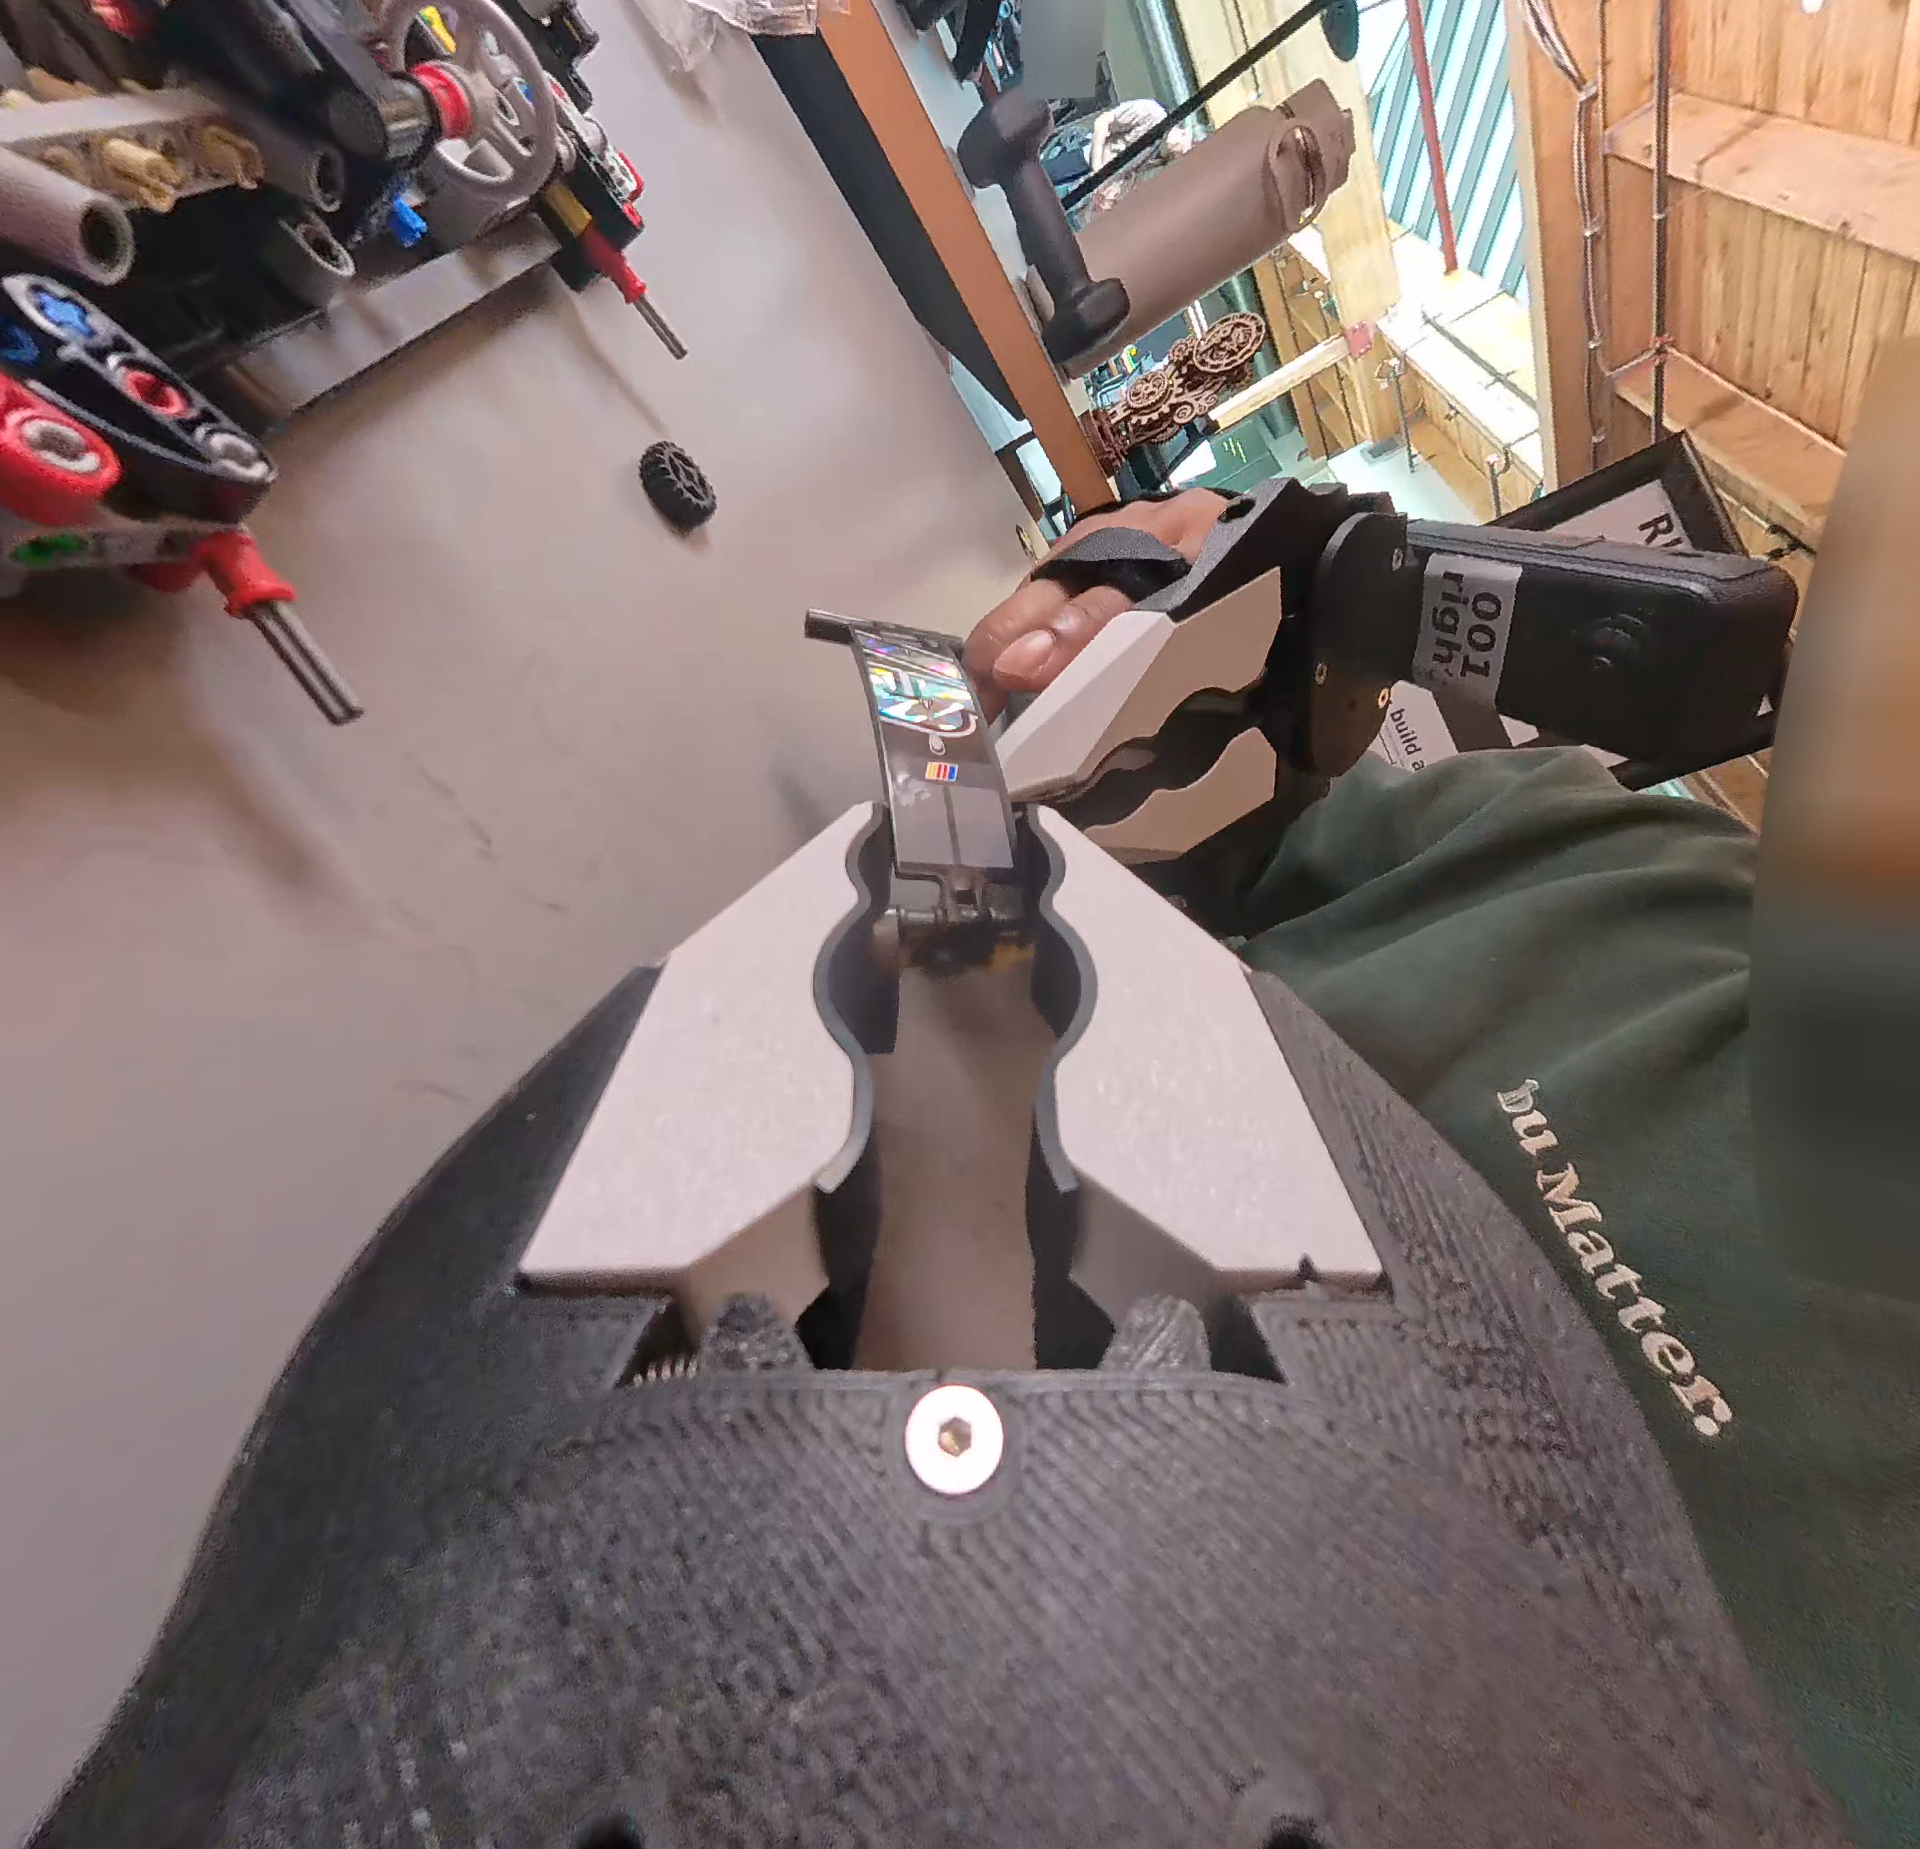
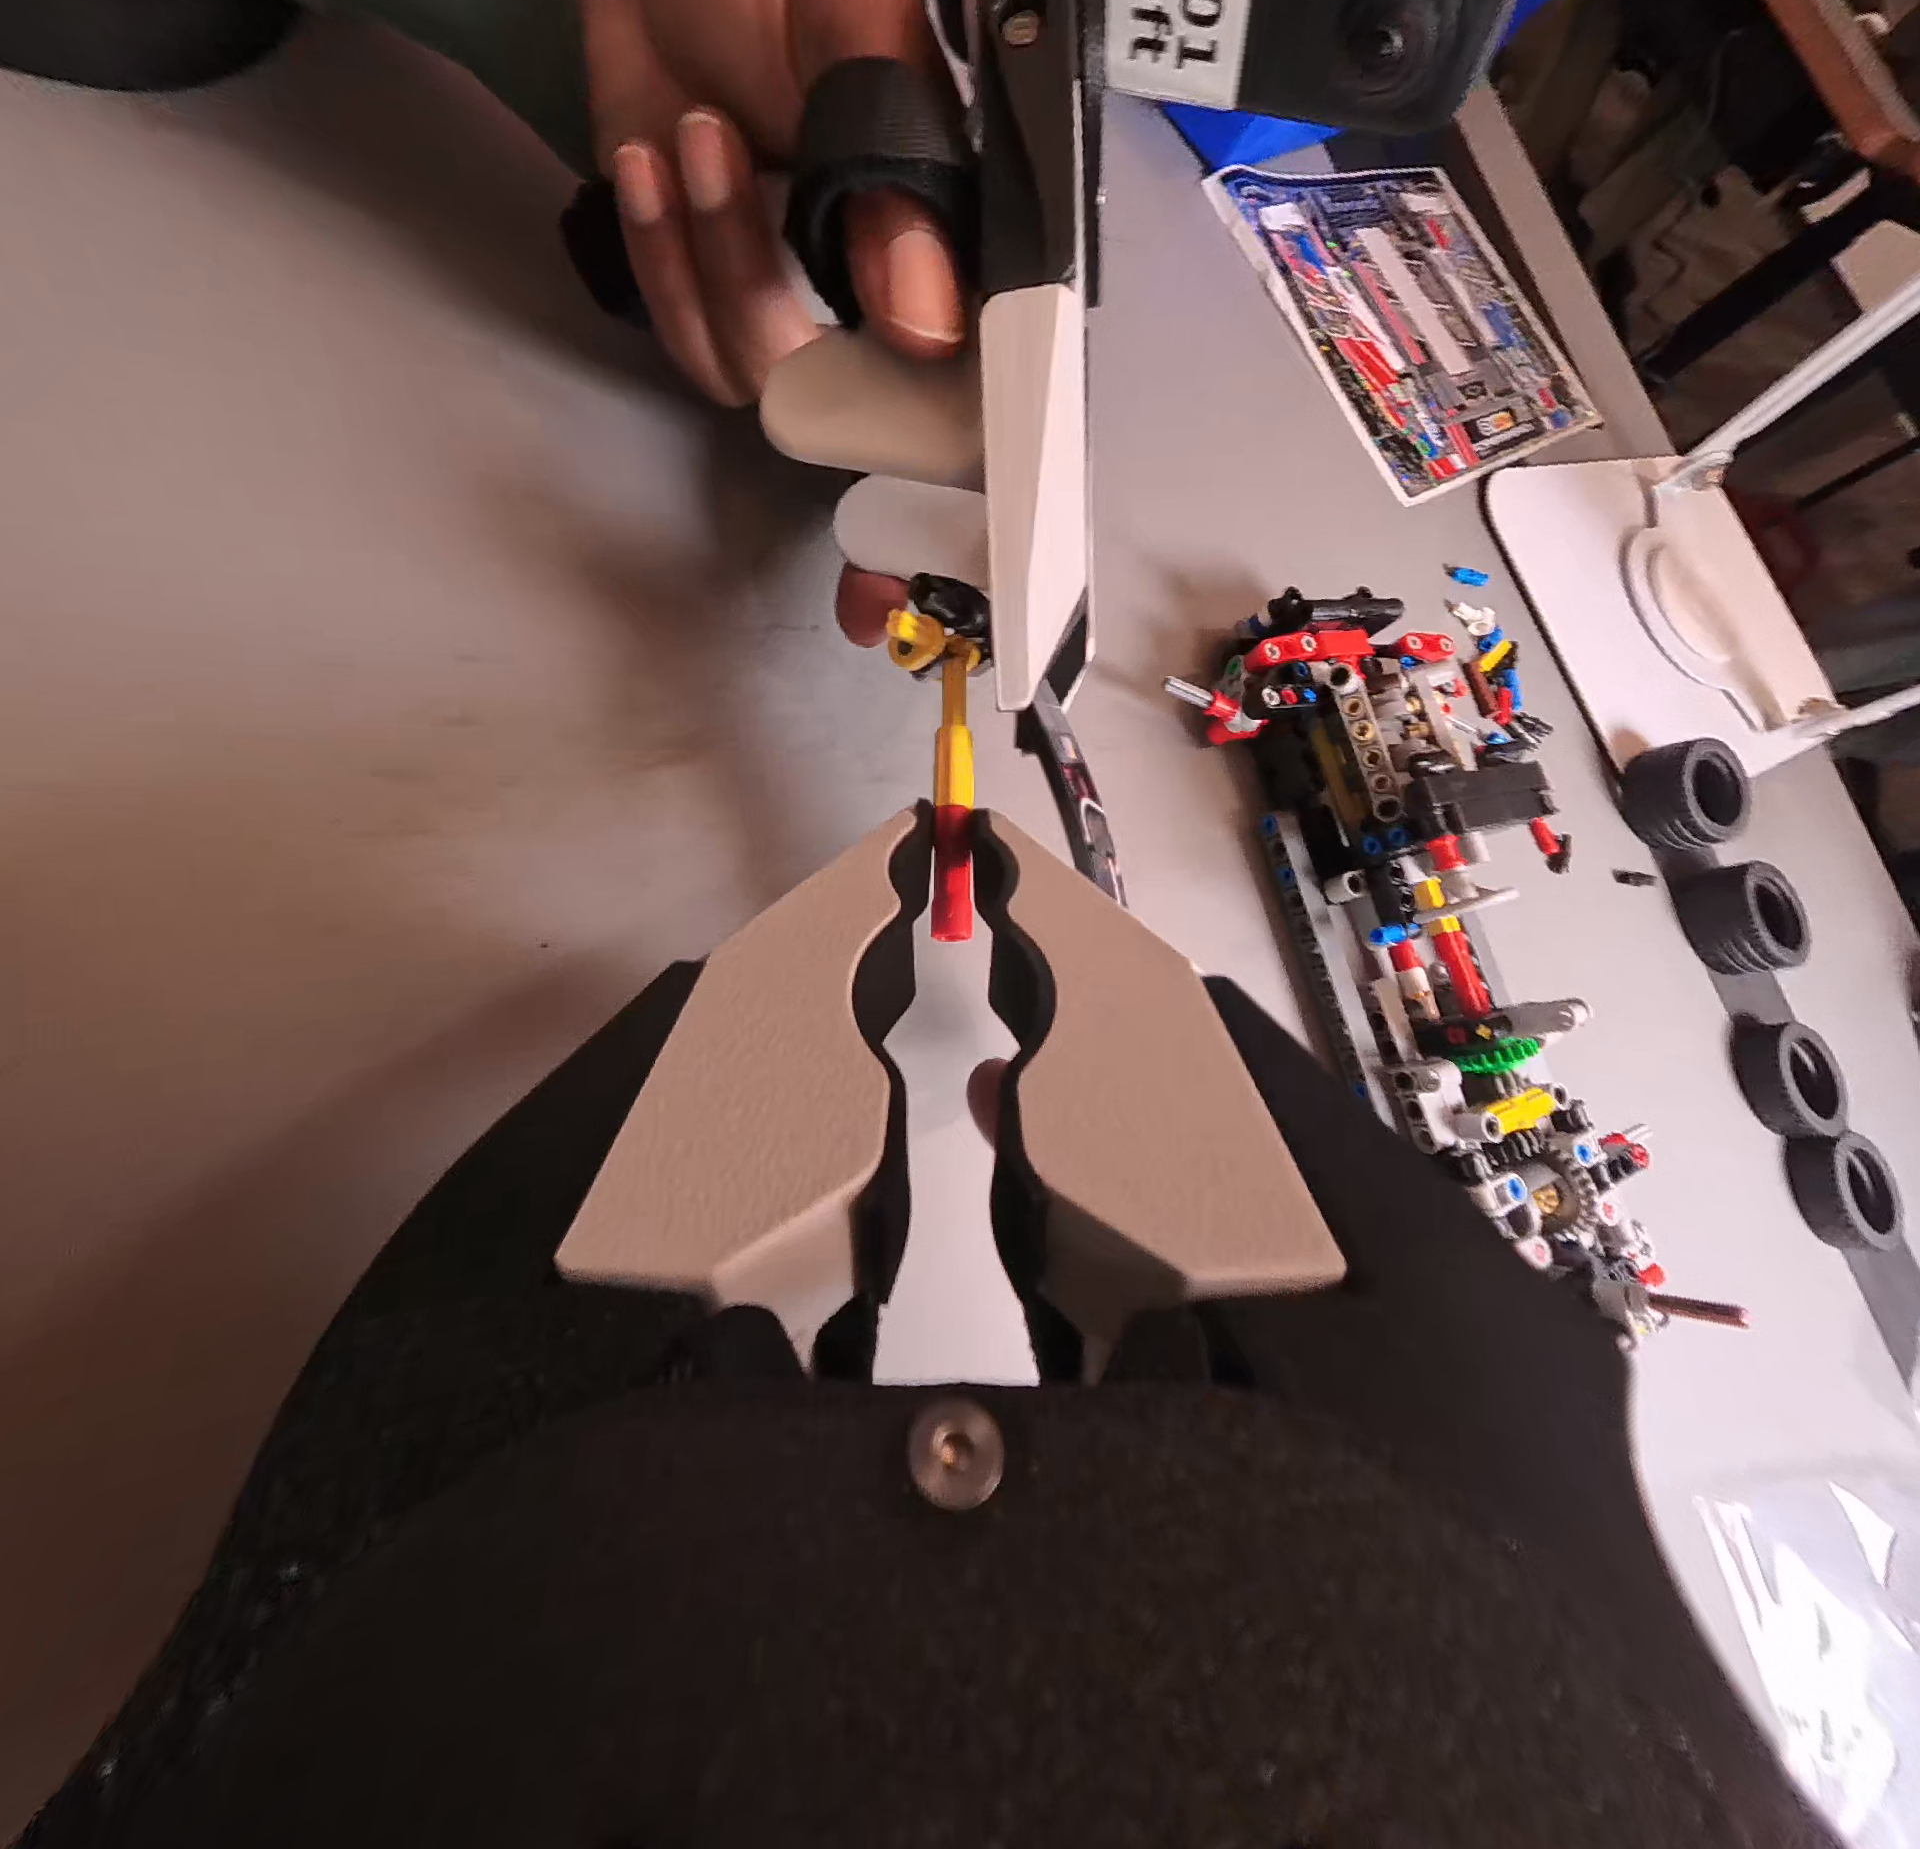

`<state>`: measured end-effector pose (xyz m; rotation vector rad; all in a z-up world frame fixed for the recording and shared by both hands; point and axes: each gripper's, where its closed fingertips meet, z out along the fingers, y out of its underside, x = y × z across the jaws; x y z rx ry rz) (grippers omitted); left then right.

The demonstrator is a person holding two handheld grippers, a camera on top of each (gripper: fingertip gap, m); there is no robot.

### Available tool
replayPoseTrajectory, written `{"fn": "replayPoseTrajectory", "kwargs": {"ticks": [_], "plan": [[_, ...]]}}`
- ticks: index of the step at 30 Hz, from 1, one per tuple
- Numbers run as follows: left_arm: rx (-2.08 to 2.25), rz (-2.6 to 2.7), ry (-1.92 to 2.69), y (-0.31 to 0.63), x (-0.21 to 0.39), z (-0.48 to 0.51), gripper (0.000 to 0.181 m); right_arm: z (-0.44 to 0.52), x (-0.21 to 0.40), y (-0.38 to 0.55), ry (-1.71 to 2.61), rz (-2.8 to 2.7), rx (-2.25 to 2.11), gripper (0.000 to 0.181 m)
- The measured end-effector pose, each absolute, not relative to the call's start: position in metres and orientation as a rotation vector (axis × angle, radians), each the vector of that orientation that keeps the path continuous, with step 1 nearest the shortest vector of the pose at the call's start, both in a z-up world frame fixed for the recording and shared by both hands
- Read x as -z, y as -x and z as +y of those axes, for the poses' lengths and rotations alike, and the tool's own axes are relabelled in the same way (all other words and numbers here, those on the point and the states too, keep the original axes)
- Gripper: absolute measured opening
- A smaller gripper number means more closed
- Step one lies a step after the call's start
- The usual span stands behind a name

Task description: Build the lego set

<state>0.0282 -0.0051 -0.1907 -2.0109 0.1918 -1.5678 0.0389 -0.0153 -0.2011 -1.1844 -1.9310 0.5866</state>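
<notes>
My left gripper (image 1: 951, 828) is shut on a curved black stickered panel piece (image 1: 935, 750) with a dark connector at its base, held above the table. In the right wrist view the same gripper (image 2: 1023, 703) comes down from the top, with a yellow and black joint (image 2: 930, 625) beside its tips. My right gripper (image 2: 951, 823) is shut on a red and yellow axle (image 2: 952, 812) that runs up to that joint. In the left wrist view the right gripper (image 1: 1023, 786) touches the panel's side. The long lego chassis (image 2: 1434, 916) lies on the table to the right.
Several black tyres (image 2: 1756, 968) sit in a row right of the chassis. An instruction booklet (image 2: 1403, 324) and a white tray (image 2: 1662, 594) lie beyond. A small black gear (image 1: 677, 483) lies loose on the table. A plastic bag (image 2: 1808, 1612) is at lower right. The tips of both grippers are at nearly the same place. From either gripper's tips it is about 12 cm to the small black gear (image 1: 677, 483).
</notes>
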Motion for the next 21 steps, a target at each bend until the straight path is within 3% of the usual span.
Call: {"fn": "replayPoseTrajectory", "kwargs": {"ticks": [21], "plan": [[1.713, 0.068, 1.605, -0.015, 0.129, 0.002, 0.022, -0.013, 0.16, -0.031, 1.187, -1.623, -0.82, 0.004]]}}
